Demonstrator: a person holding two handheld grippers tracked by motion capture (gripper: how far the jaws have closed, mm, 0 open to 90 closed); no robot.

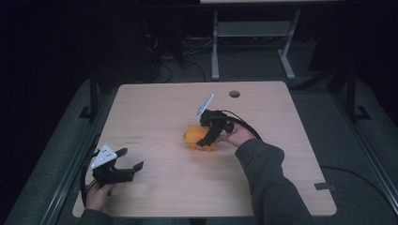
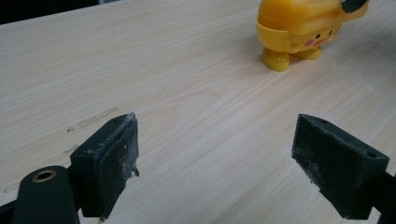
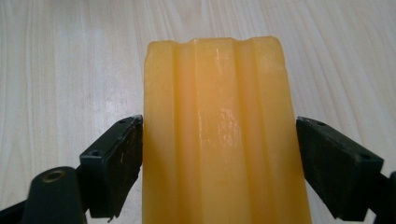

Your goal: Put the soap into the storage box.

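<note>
While bracketing the yellow toy [image 3: 219, 135] at mid-counter [image 1: 155, 103], right gripper [image 1: 210, 136] jaws touching both its sides. Left gripper [image 1: 127, 159] well apart near the counter's edge, jaws spread wide, holding nothing.

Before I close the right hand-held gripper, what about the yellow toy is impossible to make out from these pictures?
- Toy, high view: small and dim; right hand-held gripper covers its top.
- Toy's head, left gripper view: cut off by the top edge.
- Jaw contact, right gripper view: the toy sits between the jaws; the right gap is shadowed, so grip is unclear.
</note>
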